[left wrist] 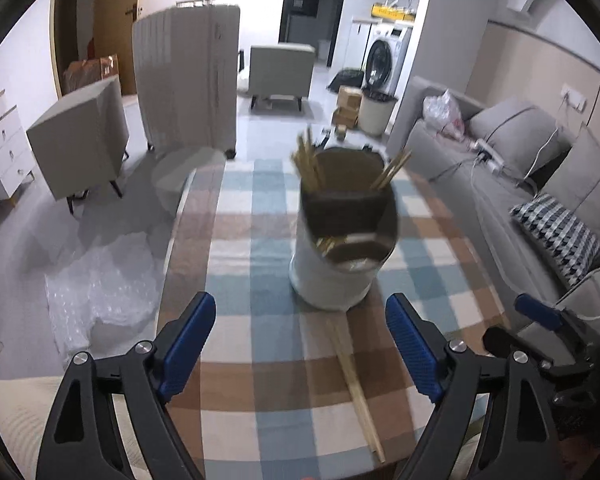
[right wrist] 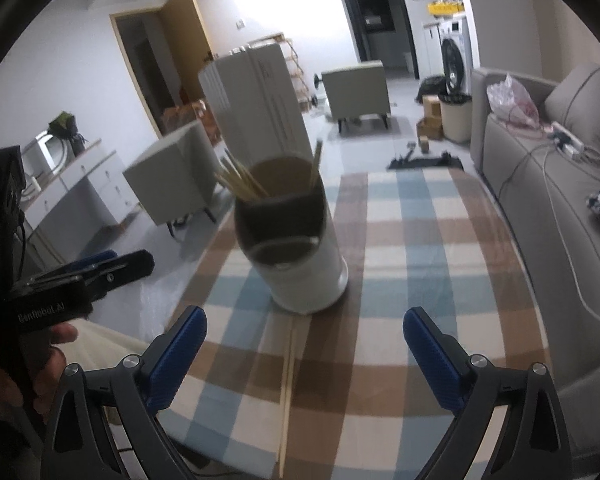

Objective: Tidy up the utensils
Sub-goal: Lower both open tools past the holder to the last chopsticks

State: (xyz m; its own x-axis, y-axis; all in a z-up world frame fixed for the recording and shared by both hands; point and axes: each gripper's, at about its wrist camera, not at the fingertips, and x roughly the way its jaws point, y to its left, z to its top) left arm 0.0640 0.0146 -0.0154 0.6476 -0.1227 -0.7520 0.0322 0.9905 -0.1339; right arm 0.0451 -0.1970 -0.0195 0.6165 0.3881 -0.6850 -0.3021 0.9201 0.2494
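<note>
A white utensil holder with a dark insert (left wrist: 342, 248) (right wrist: 295, 248) stands on the checked tablecloth (left wrist: 251, 360) (right wrist: 400, 280), with several wooden chopsticks (left wrist: 310, 160) (right wrist: 239, 180) sticking out of it. A loose pair of chopsticks (left wrist: 356, 384) (right wrist: 287, 392) lies flat on the cloth just in front of the holder. My left gripper (left wrist: 300, 344) hovers open above this pair, nothing between its blue pads. My right gripper (right wrist: 304, 356) is also open and empty, with the pair lying below its gap. The left gripper (right wrist: 99, 272) also shows at the left of the right wrist view.
A grey sofa (left wrist: 520, 184) (right wrist: 540, 184) with cushions and cables runs along the table's right side. Bubble wrap (left wrist: 99, 292) lies on the floor to the left. A white suitcase (left wrist: 187, 80) (right wrist: 259, 96), grey stools and a washing machine (left wrist: 384, 60) stand beyond.
</note>
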